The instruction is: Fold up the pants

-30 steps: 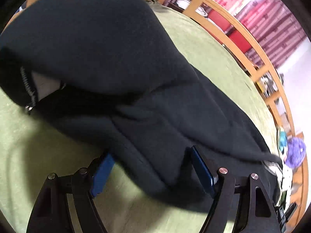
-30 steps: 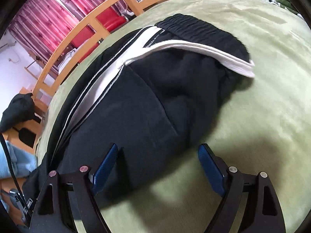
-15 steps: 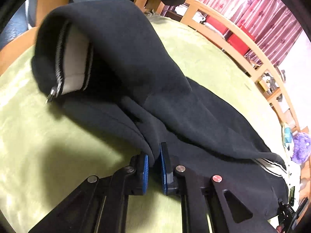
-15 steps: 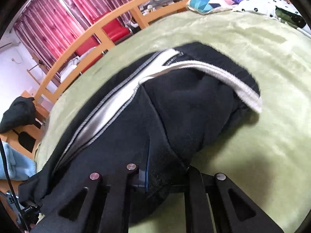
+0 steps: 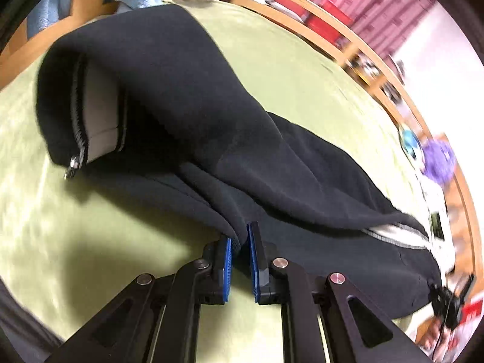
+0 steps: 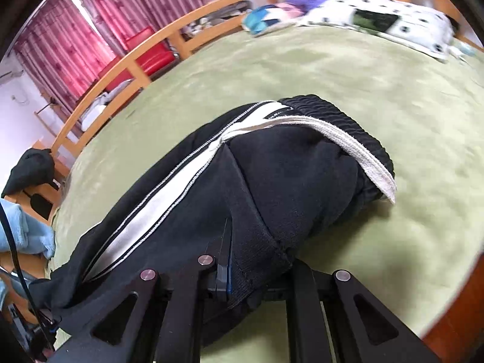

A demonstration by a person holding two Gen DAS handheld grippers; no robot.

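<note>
Holding the pants [image 5: 187,115] by their near edge on the green bedcover [image 5: 302,69], I have both tools clamped. The left gripper [image 5: 240,257] pinches a thin fold of black fabric between its blue pads [image 5: 227,260]; the right gripper [image 6: 242,269] is pressed together on a thicker bunch near the waistband [image 6: 332,115], its pads mostly buried in cloth.

My worry is the left bite: it looks shallow, so a quick pull could let the fabric slide out and drop that side. The right side seems to hold several layers, which could drag the white stripe [image 6: 157,208] askew and leave a crooked fold.

Both tools point steeply down at the bed, side by side along the same edge.
</note>
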